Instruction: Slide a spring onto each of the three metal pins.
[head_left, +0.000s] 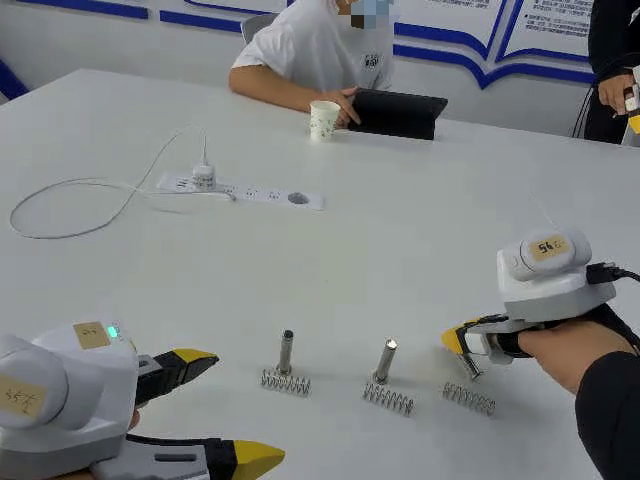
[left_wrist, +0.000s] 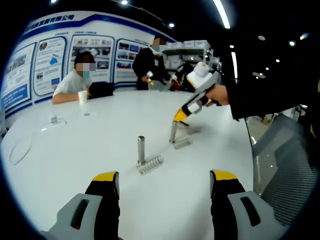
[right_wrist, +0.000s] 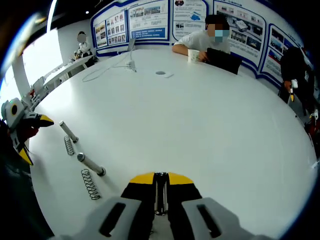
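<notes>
In the head view, three springs are seen lying in a row near the near edge of the surface (head_left: 420, 220): the left spring (head_left: 285, 381), the middle spring (head_left: 388, 399) and the right spring (head_left: 469, 399). The left pin (head_left: 286, 352) and the middle pin (head_left: 385, 360) are stood upright just behind their springs, both bare. The right pin (head_left: 468, 365) is tilted and is pinched by the right gripper (head_left: 465, 345), just above the right spring. The left gripper (head_left: 225, 410) is held left of the row, by the near edge.

In the left gripper view, the fingers (left_wrist: 105, 182) are spread wide with nothing between them. The left pin (left_wrist: 141, 150) is seen straight ahead, with the left spring (left_wrist: 150, 164) just beside its foot.

In the right gripper view, the fingers (right_wrist: 142, 181) are pressed together on the right pin (right_wrist: 160, 192), which runs lengthwise between them.

No spring is yet threaded. The pinched pin is best kept steady with one end left free. A spring is best taken lightly by one end, so that no coils are crushed, then lined up with the pin's axis before it is slid on.
</notes>
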